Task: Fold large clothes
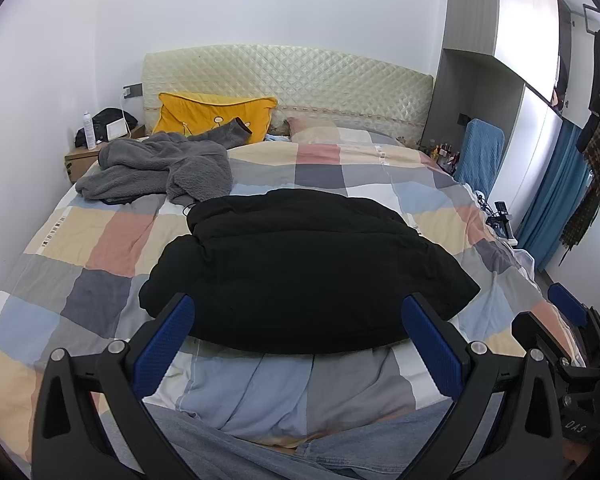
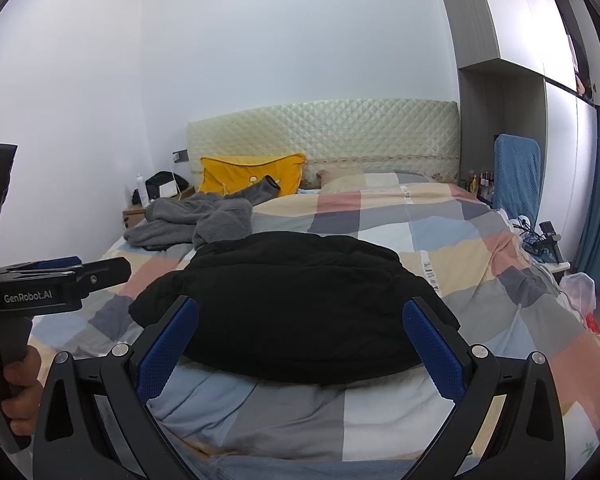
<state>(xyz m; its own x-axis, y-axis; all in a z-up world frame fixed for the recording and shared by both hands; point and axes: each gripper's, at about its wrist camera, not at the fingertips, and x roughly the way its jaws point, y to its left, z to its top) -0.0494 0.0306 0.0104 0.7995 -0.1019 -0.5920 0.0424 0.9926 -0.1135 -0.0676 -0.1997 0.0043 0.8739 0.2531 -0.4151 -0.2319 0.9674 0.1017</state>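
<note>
A black padded jacket (image 1: 300,264) lies folded into a compact bundle on the checked quilt (image 1: 100,240), near the bed's front edge; it also shows in the right wrist view (image 2: 292,304). My left gripper (image 1: 298,320) is open and empty, held above the front edge of the jacket. My right gripper (image 2: 300,324) is open and empty too, hovering just short of the jacket. The left gripper's body (image 2: 52,280) shows at the left of the right wrist view. A grey fleece garment (image 1: 160,168) lies crumpled at the back left of the bed.
A yellow pillow (image 1: 216,114) leans on the quilted headboard (image 1: 300,76). A bedside table (image 1: 84,156) with a bottle stands at the left. A blue-covered chair (image 1: 480,156), cables, wardrobe and hanging clothes (image 1: 596,128) are at the right.
</note>
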